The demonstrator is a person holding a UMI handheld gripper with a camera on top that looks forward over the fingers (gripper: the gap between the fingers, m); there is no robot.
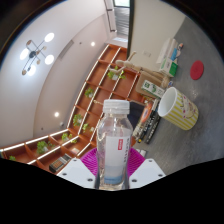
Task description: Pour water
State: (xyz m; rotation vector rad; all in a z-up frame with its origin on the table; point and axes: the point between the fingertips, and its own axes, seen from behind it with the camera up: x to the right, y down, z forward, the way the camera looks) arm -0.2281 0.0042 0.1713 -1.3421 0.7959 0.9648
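Note:
A clear plastic water bottle [114, 145] with a white cap and a red-and-white label stands up between my fingers. My gripper [113, 163] is shut on the bottle, both magenta pads [90, 159] pressing its sides. The whole view is tilted hard, so the bottle is lifted and leaning. A pale yellow cup [178, 106] with vertical stripes sits on the grey table [190, 85] beyond the bottle, off to the right of its cap. The bottle's bottom is hidden behind my fingers.
A red disc [197, 69] lies on the table past the cup. A small green-white box [151, 88] and dark items sit nearer the shelves. Wooden shelving [95, 95] with small plants fills the background, with ceiling lights [36, 53] above.

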